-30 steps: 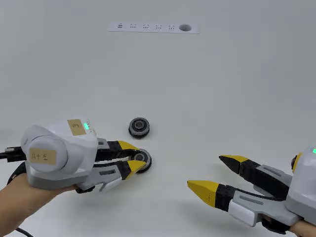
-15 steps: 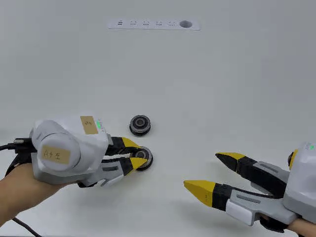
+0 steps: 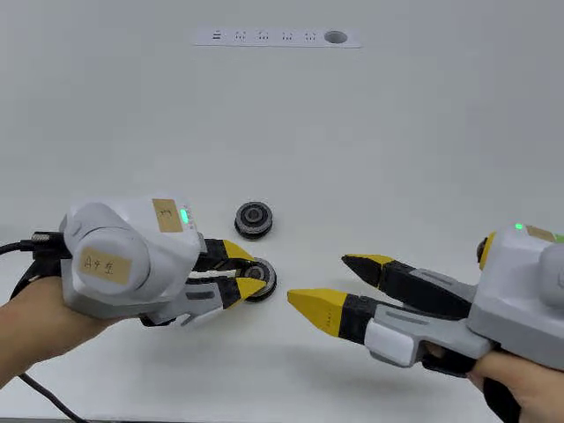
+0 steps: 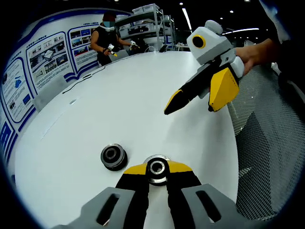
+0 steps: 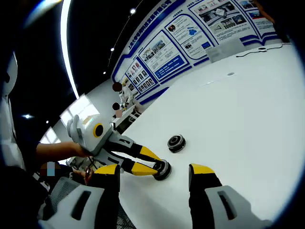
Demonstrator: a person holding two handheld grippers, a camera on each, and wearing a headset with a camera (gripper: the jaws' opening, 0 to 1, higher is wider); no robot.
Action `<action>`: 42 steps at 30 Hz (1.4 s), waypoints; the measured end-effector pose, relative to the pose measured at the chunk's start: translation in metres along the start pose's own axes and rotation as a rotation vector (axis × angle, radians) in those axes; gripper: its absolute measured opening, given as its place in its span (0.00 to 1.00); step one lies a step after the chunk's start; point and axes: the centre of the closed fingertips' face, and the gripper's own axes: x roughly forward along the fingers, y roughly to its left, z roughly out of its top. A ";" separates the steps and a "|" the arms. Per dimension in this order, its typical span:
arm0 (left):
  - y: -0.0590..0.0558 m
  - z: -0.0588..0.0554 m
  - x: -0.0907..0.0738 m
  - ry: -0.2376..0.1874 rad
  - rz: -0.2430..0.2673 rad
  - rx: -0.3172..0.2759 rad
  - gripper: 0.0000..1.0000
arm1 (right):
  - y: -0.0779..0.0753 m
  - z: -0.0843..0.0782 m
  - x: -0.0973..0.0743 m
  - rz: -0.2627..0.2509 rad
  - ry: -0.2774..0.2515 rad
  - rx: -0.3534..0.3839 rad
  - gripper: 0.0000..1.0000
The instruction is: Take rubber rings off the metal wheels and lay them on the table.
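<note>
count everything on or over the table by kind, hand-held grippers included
metal wheels with rubber rings: 2 (held wheel, loose wheel)
power strip: 1
hand-held grippers: 2 (left hand-held gripper shut on the held wheel, right hand-held gripper open)
total: 5

White table (image 3: 397, 159): wheel (image 3: 254, 218), second wheel (image 3: 263, 280) just beside; power strip (image 3: 276, 37) far edge.
</note>
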 end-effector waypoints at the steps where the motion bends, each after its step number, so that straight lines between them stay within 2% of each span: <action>1: 0.000 0.000 0.000 0.000 0.000 0.001 0.13 | 0.001 0.002 0.002 0.008 -0.008 0.033 0.58; 3: 0.000 0.000 0.000 -0.004 -0.005 0.008 0.13 | 0.003 0.003 0.008 0.024 -0.015 0.088 0.58; 9: -0.001 0.000 0.000 0.000 -0.013 0.015 0.13 | 0.002 -0.005 0.022 0.030 0.033 0.136 0.59; 12: -0.001 0.000 0.000 0.000 -0.018 0.020 0.13 | 0.001 -0.008 0.026 0.029 0.042 0.187 0.59; 19: -0.001 0.000 0.000 0.001 -0.024 0.022 0.13 | 0.000 -0.017 0.035 0.031 0.075 0.252 0.59; 27: -0.001 0.000 0.000 -0.001 -0.034 0.032 0.13 | -0.001 -0.026 0.044 0.024 0.116 0.299 0.59; 42: -0.002 0.000 0.001 -0.009 -0.029 0.021 0.13 | 0.004 -0.031 0.045 0.034 0.134 0.314 0.57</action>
